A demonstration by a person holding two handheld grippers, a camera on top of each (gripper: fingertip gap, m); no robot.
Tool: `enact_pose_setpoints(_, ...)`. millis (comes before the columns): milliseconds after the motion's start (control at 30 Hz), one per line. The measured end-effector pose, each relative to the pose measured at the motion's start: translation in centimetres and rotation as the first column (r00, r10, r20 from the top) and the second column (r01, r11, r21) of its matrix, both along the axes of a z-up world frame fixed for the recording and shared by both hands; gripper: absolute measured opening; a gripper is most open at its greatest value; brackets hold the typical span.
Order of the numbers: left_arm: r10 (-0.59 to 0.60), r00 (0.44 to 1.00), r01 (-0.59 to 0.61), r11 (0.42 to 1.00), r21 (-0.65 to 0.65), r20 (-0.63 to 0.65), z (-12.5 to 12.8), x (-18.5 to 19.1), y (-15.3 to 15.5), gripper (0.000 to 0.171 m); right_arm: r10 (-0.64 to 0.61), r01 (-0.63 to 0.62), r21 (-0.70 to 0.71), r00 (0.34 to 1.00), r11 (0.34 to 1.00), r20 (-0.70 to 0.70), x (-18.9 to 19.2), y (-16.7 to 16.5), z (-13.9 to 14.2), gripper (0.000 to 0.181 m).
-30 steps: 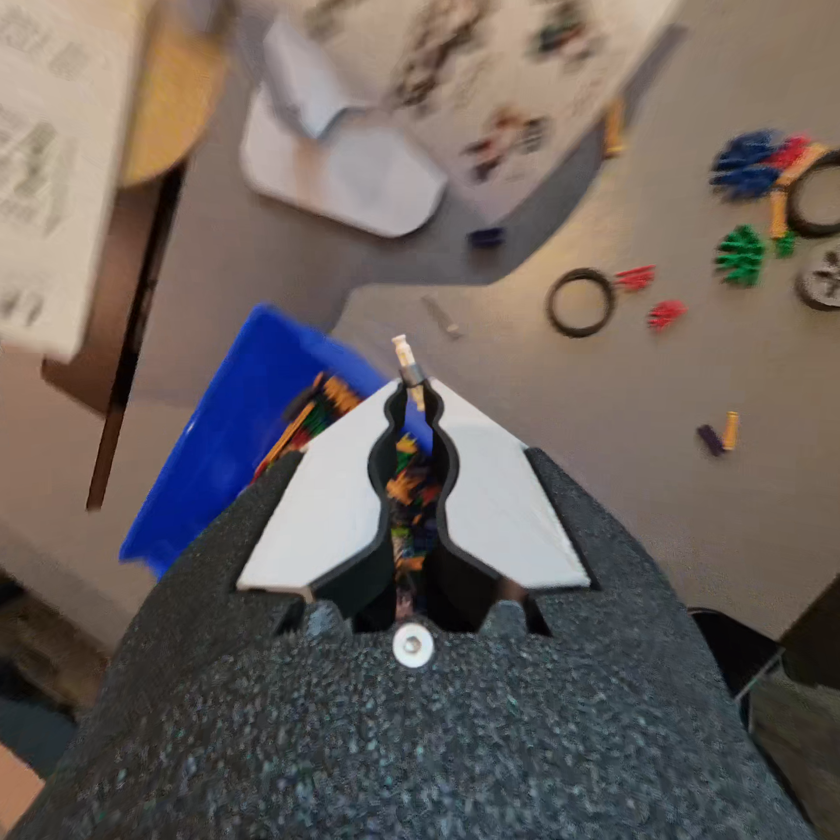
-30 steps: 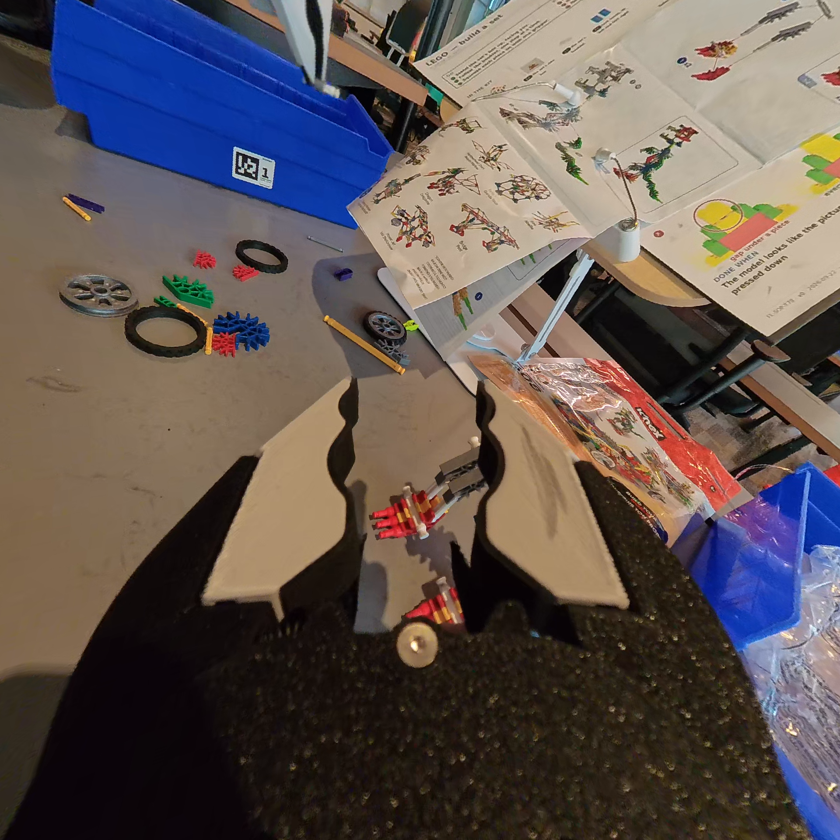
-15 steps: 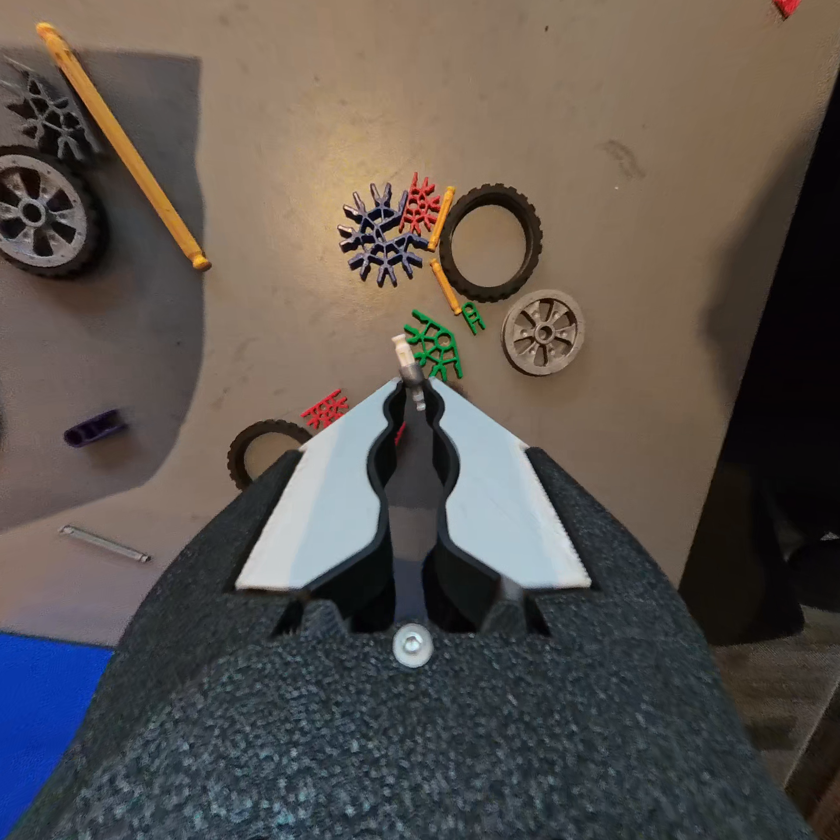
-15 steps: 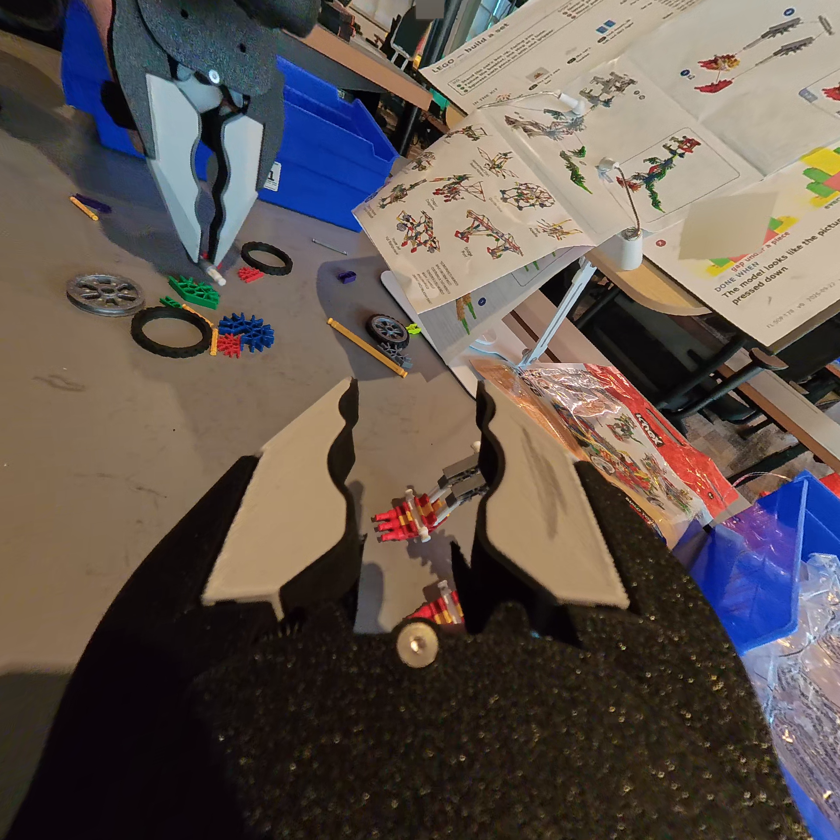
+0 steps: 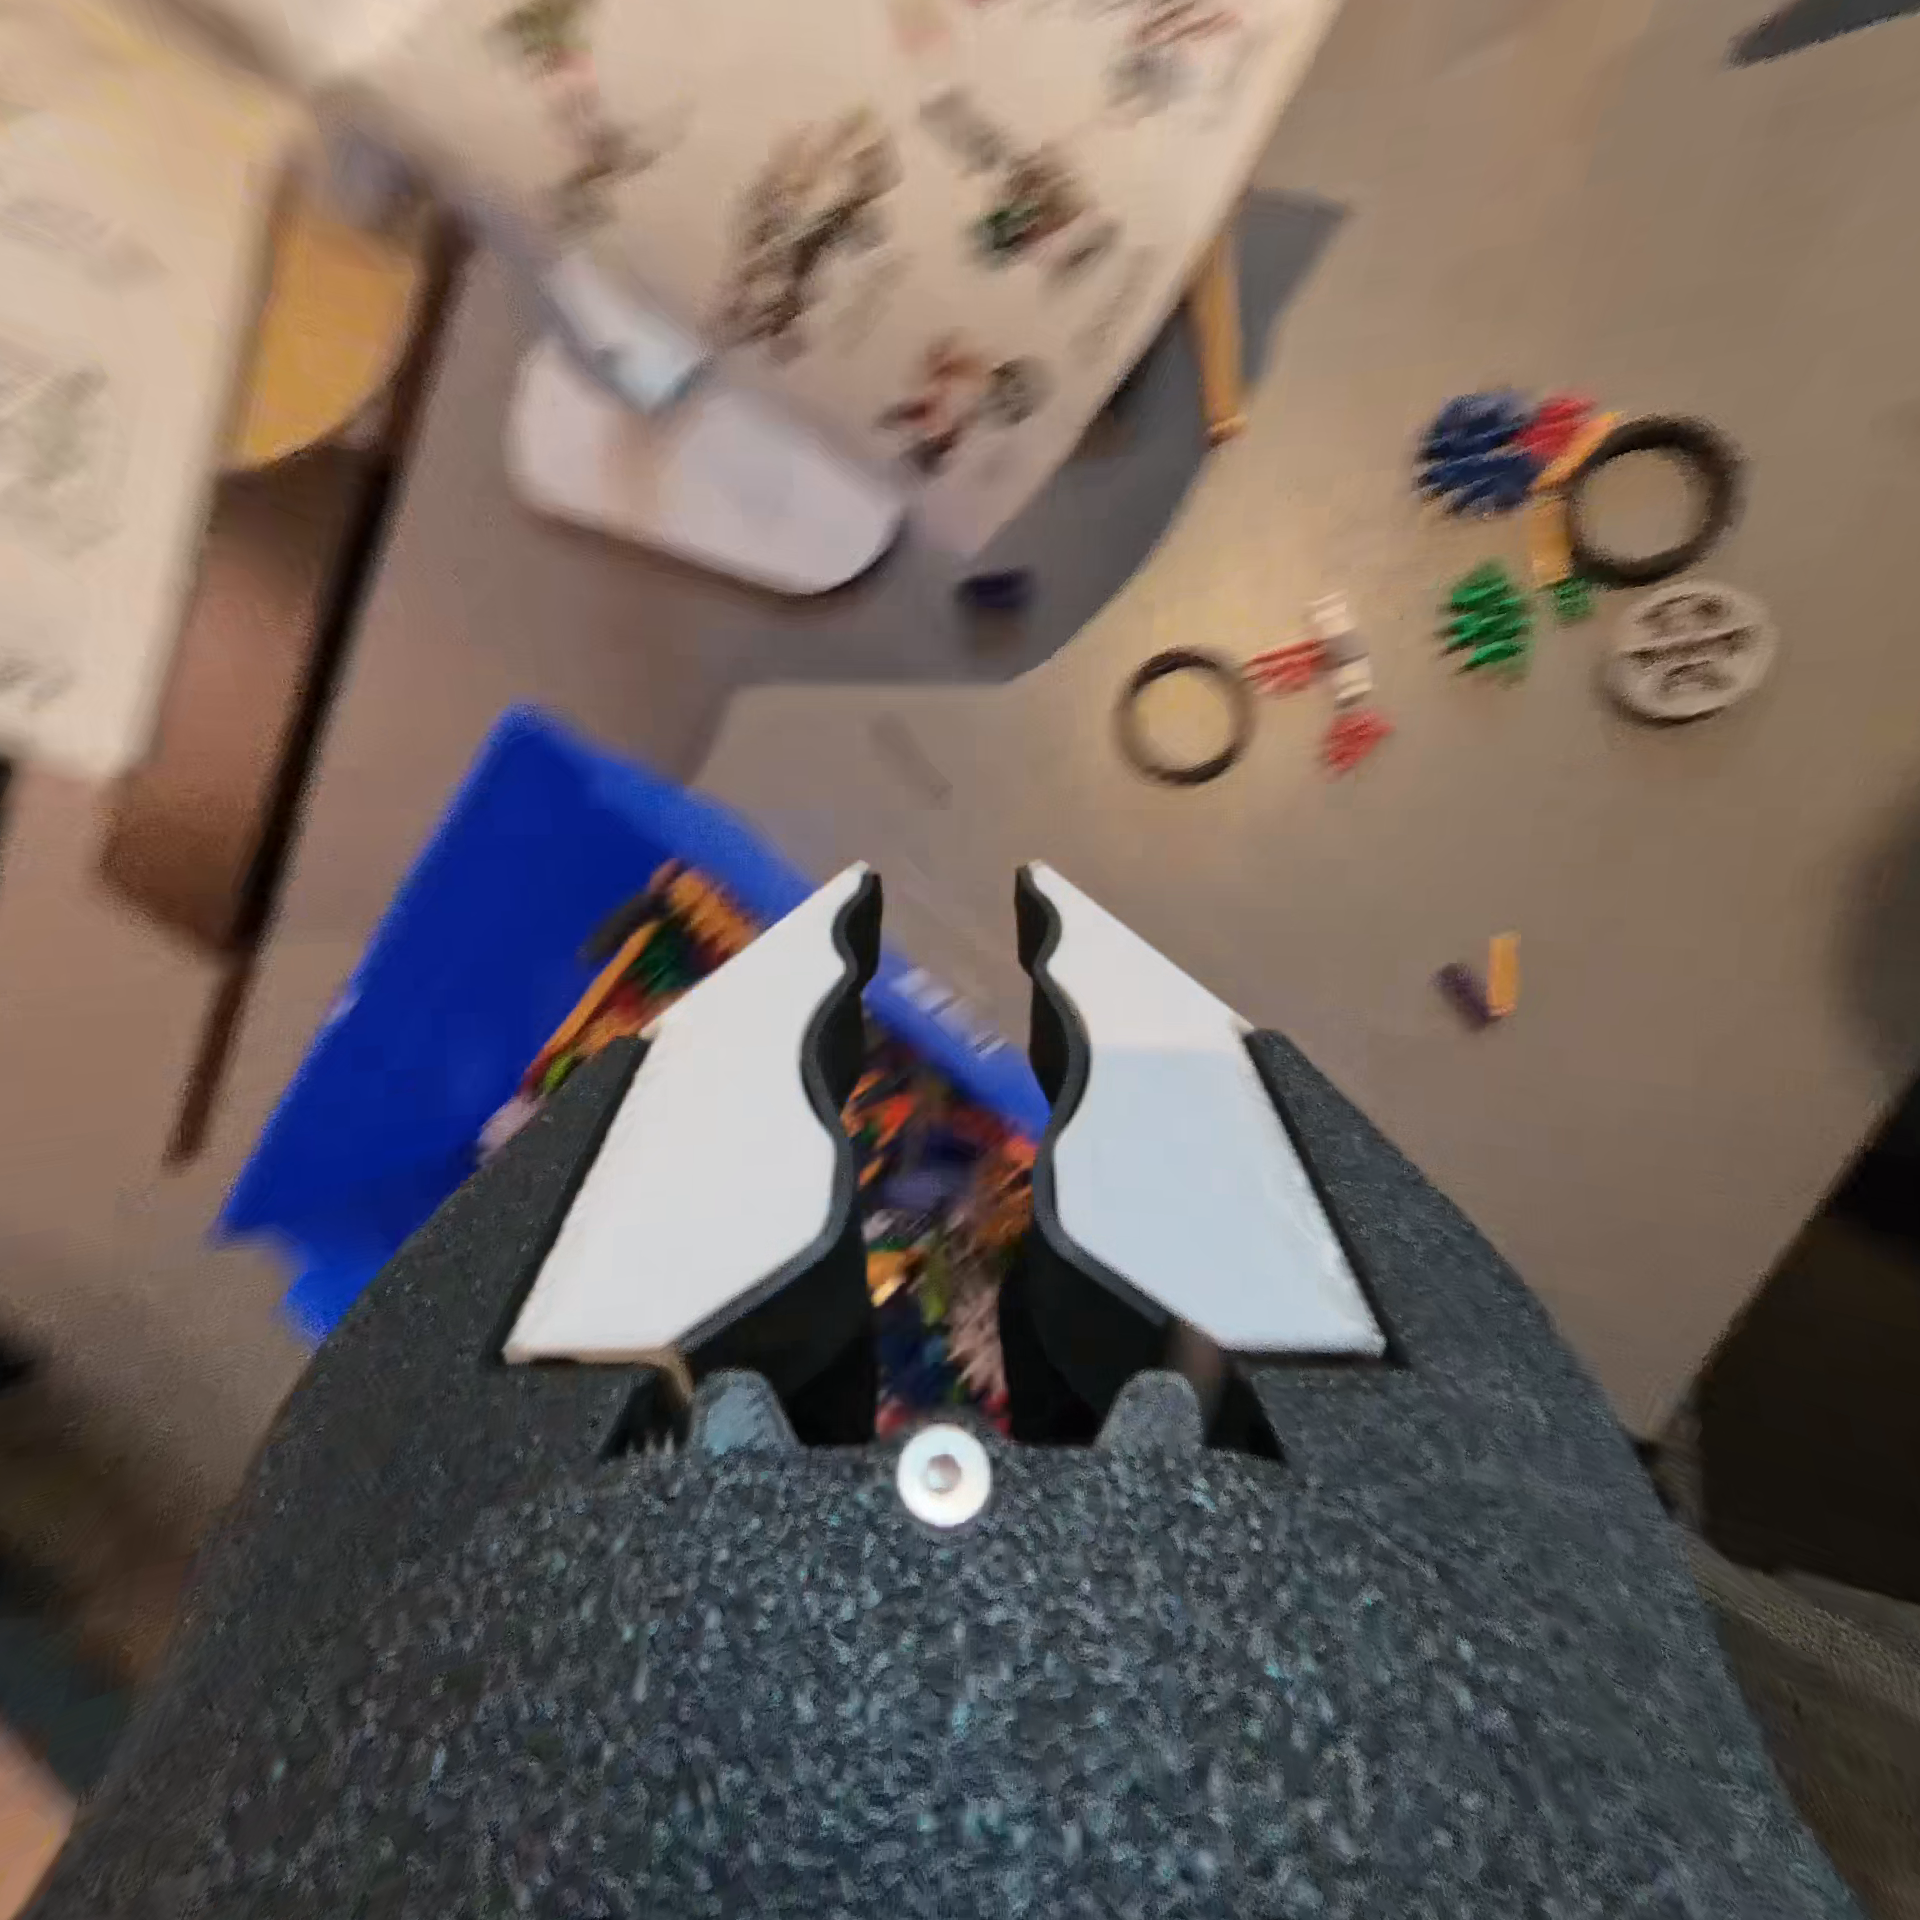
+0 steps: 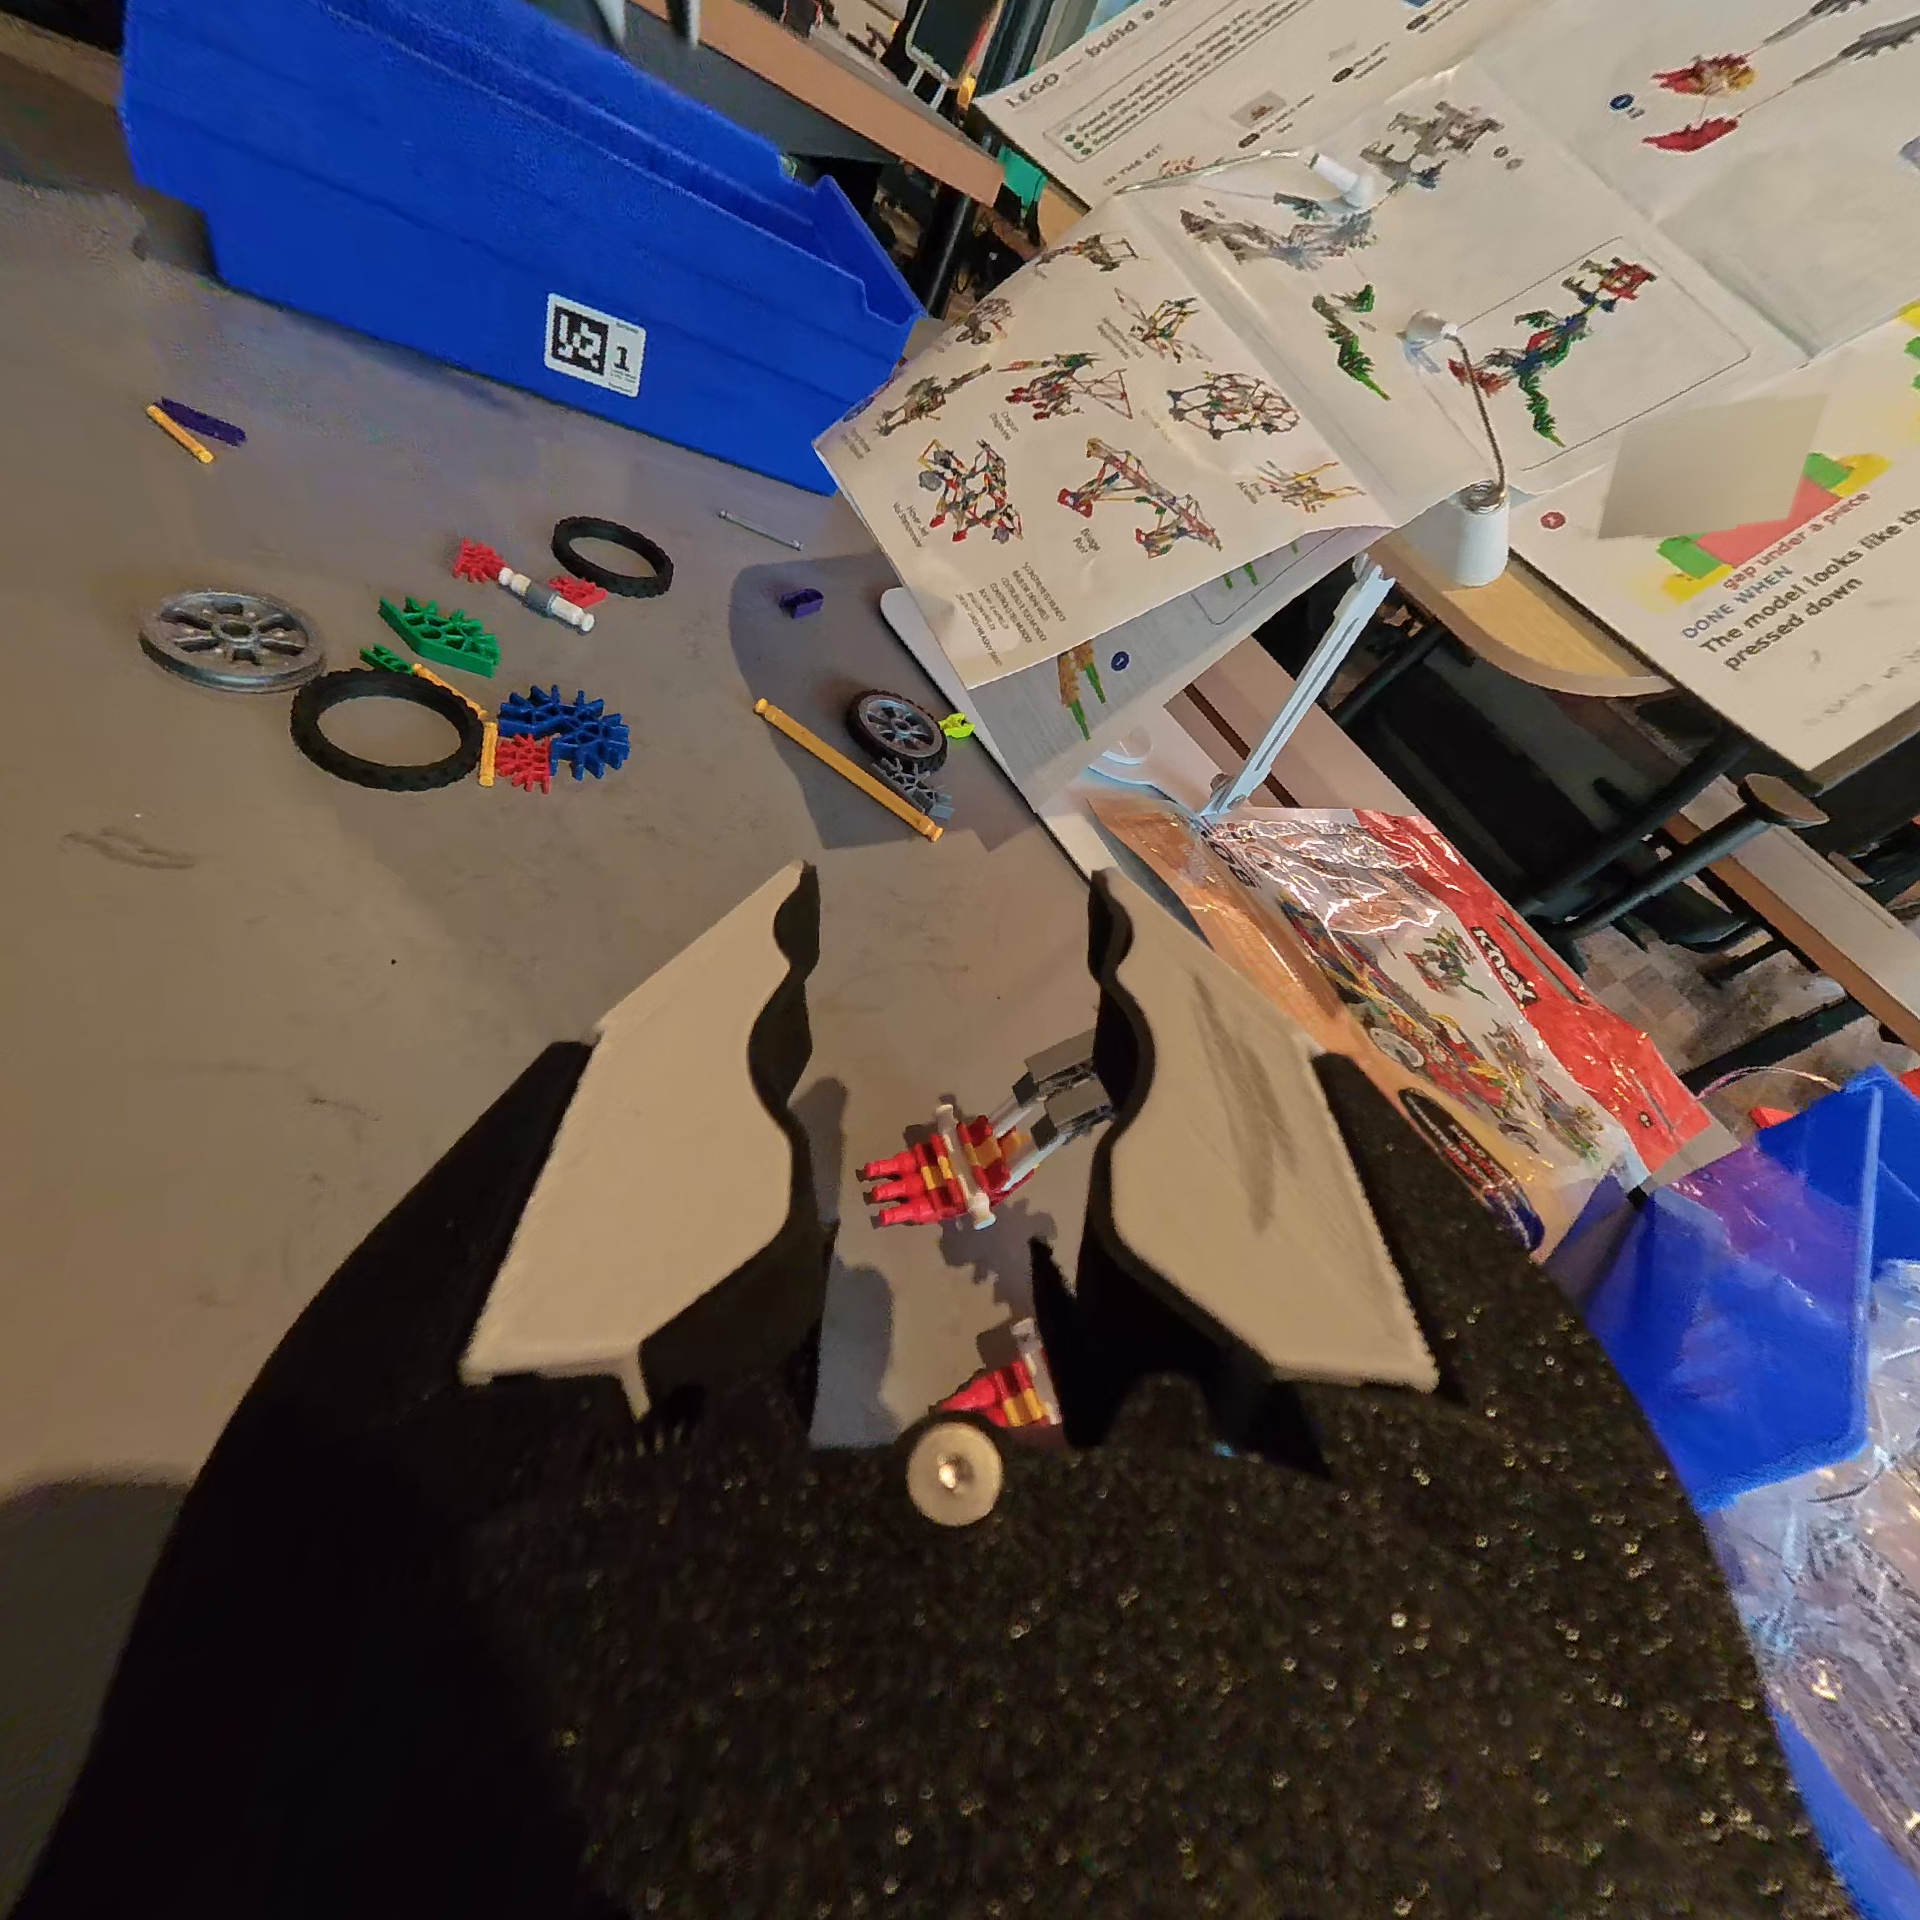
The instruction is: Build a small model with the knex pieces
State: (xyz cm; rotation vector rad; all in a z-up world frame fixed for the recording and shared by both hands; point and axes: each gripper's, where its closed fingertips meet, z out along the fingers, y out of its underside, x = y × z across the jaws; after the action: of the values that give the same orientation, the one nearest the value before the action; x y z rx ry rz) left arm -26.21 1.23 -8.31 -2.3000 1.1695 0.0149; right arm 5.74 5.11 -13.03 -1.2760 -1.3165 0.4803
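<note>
My left gripper (image 5: 945,883) is open and empty, with the jaws well apart, above a blue bin (image 5: 447,987) full of colourful building pieces; this view is blurred. A small white and grey rod piece (image 6: 545,601) lies on the table between two red connectors, beside a small black tyre (image 6: 611,556). It also shows in the left wrist view (image 5: 1340,644). My right gripper (image 6: 951,883) is open just above the table. A small red, yellow, white and grey assembly (image 6: 966,1158) lies between its fingers, close to the right finger, and is not gripped.
On the table lie a large tyre (image 6: 384,727), a grey wheel hub (image 6: 231,639), green (image 6: 442,634) and blue connectors (image 6: 566,727), a yellow rod (image 6: 847,767) and a small wheel (image 6: 899,727). Blue bins (image 6: 468,208) stand behind, instruction sheets (image 6: 1122,416) overhang, and a red plastic bag (image 6: 1403,1018) lies right. Left tips to right tips: about 35 centimeters. About 20 centimeters separates my right fingertips from the grey wheel hub (image 6: 231,639). It is also in sight in the left wrist view (image 5: 1704,633).
My left gripper carried the white and grey rod piece down to the table, opened and left it by the red connectors, then swung back over the blue bin. My right gripper has not moved.
</note>
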Motion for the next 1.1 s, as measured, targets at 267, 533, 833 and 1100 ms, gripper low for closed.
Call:
enact_pose_setpoints(267,0.228,0.943,-0.230,0.973,0.021,-0.244,-0.7,-14.3,1.1,0.025,-0.035,0.036,-0.021,0.999,0.999,0.019,0.4,1.0,-0.8,0.051)
enact_pose_setpoints(533,0.172,0.936,-0.224,0.964,-0.143,-0.309,-6.5,-17.4,0.0,0.030,-0.061,0.063,-0.063,0.998,0.996,0.030,0.7,2.1,-1.9,0.051)
enact_pose_setpoints(833,0.039,0.929,-0.162,0.937,-0.310,-0.367,-10.0,-18.8,-3.1,0.037,-0.082,0.086,-0.097,0.996,0.992,0.047,0.9,2.9,-2.9,0.051)
enact_pose_setpoints(1100,0.029,0.919,-0.166,0.933,-0.320,-0.392,-12.2,-19.6,-3.5,0.046,-0.093,0.096,-0.100,0.995,0.990,0.035,1.1,3.2,-3.0,0.050)
